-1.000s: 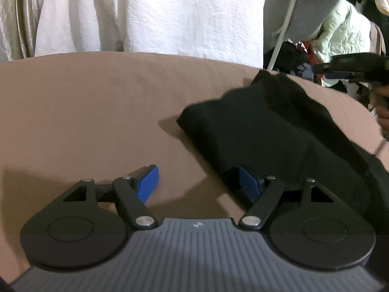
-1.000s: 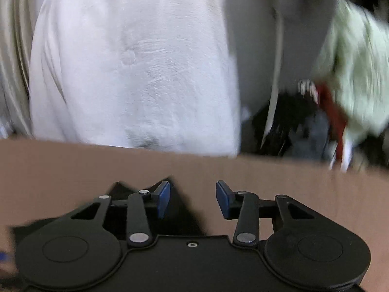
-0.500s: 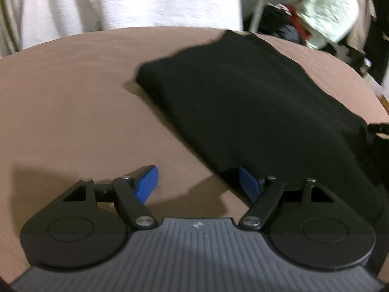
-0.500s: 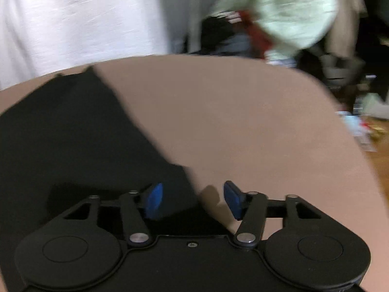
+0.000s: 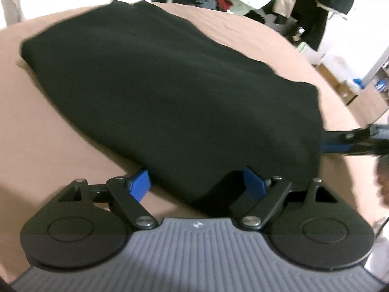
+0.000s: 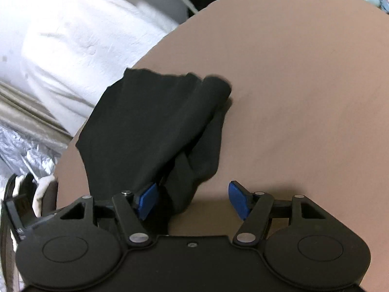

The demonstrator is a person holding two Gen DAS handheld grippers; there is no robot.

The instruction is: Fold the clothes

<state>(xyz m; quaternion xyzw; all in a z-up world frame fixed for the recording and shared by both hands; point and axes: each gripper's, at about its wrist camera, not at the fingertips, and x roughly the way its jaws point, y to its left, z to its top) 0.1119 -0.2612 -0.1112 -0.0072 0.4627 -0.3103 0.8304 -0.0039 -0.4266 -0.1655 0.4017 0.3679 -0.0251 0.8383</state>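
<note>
Bare brown surface (image 6: 304, 97) right of black garment (image 6: 150, 126), clutter beyond

A smooth brown surface (image 5: 60, 150) is seen. A folded black garment (image 5: 170, 92) is laid flat on it.

- Left gripper (image 5: 195, 186): blue-padded fingers (image 5: 139, 185) spread wide, held low and level.
- Right gripper (image 6: 193, 200): fingers (image 6: 147, 200) likewise parted (seen side-on at the left view's right edge (image 5: 340, 143)).
</note>
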